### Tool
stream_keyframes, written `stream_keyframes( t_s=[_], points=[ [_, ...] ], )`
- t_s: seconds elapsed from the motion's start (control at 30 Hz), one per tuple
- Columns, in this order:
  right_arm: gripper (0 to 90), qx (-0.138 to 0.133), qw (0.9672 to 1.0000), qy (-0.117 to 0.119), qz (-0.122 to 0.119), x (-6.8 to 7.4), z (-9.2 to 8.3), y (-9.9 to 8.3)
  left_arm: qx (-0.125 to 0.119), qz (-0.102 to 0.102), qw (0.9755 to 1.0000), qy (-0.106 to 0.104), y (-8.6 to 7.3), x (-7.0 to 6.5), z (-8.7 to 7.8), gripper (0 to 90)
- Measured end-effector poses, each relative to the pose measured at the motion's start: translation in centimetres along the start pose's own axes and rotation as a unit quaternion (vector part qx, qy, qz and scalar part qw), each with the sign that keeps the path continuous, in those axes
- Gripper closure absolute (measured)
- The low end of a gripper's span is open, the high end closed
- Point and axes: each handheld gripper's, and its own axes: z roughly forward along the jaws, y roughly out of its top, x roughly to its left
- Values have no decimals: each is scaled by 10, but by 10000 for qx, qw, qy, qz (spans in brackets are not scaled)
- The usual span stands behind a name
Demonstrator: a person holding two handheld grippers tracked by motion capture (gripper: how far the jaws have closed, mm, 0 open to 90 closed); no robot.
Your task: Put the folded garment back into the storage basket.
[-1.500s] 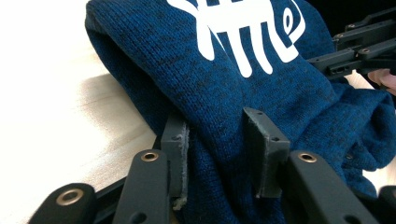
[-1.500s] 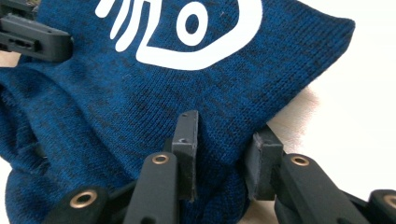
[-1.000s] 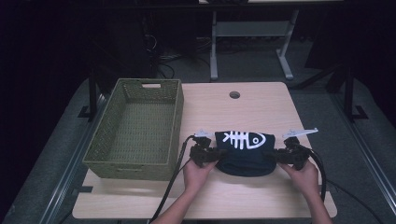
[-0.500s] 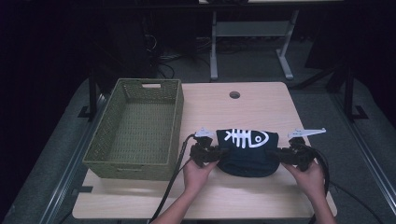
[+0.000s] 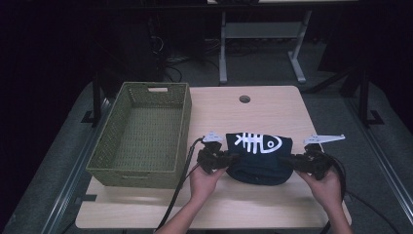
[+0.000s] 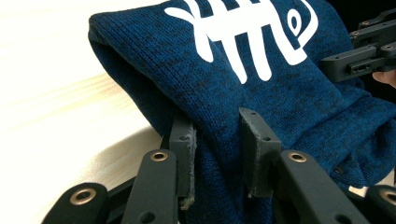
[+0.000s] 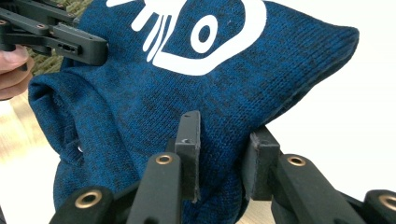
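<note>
A folded dark blue knit garment with a white fish-skeleton print hangs between my two grippers just above the wooden table. My left gripper is shut on the garment's left end. In the left gripper view the blue knit bunches between the pads of my left gripper. My right gripper is shut on the right end. In the right gripper view the blue knit is pinched between the jaws of my right gripper. The other gripper's black arm crosses the top left.
An empty green woven basket stands on the left part of the table, close to my left gripper. A round cable hole marks the table's far side. Black cables trail off the front edge. Dark floor and a metal desk frame lie beyond.
Both grippers have risen a little, lifting the blue garment's ends with them. The basket has not moved.
</note>
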Motion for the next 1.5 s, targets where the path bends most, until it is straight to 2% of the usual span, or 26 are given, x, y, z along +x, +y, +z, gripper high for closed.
stream_keyframes(
  t_s=[0.5,0.87,1.5],
  points=[
    [709,-185,9998,53,-79,11,-14,5,-107,89,9999,-71,6,-7,-15,687],
    [709,-264,9996,63,-113,16,-17,10,-159,175,9997,-72,12,-10,-26,687],
    [710,-359,9988,136,-318,34,-21,27,-270,278,9992,-19,18,-9,-49,689]
  ],
)
